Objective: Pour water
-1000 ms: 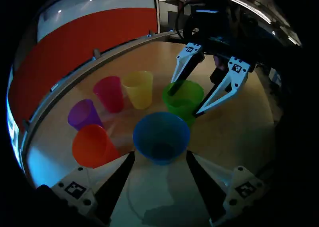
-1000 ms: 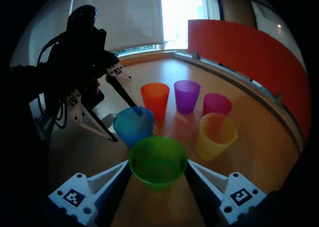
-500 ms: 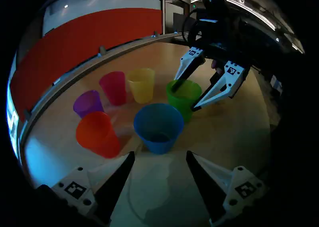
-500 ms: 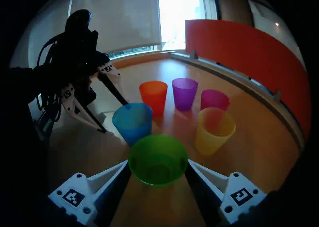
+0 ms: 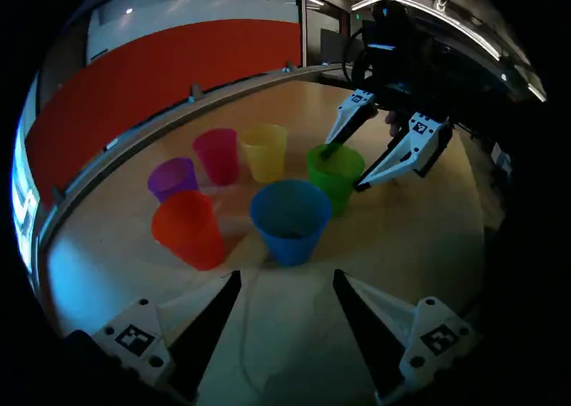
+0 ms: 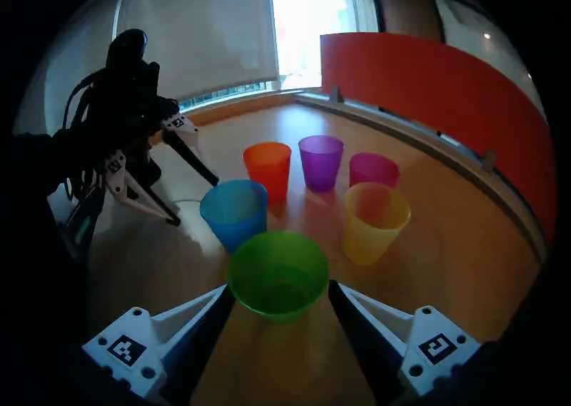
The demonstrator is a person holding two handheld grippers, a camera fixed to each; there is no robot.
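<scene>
While the left gripper [image 5: 285, 274] is hovering low over the wooden table [image 5: 417, 224], its fingers are spreading wide and level, holding nothing. Five cups are standing ahead of it: from the left, the orange cup [image 5: 189, 229], the purple cup [image 5: 173, 179], the pink cup [image 5: 216, 155], the yellow cup [image 5: 265, 151], and the blue cup [image 5: 290, 220] just beyond its fingertips (clear of both). Further right, the green cup [image 5: 334, 181] is sitting between the wide-set fingers of the right gripper [image 5: 342, 169], which is angling steeply down from the far side. In the right gripper view those fingers are flanking the cup closely, possibly without touching it.
</scene>
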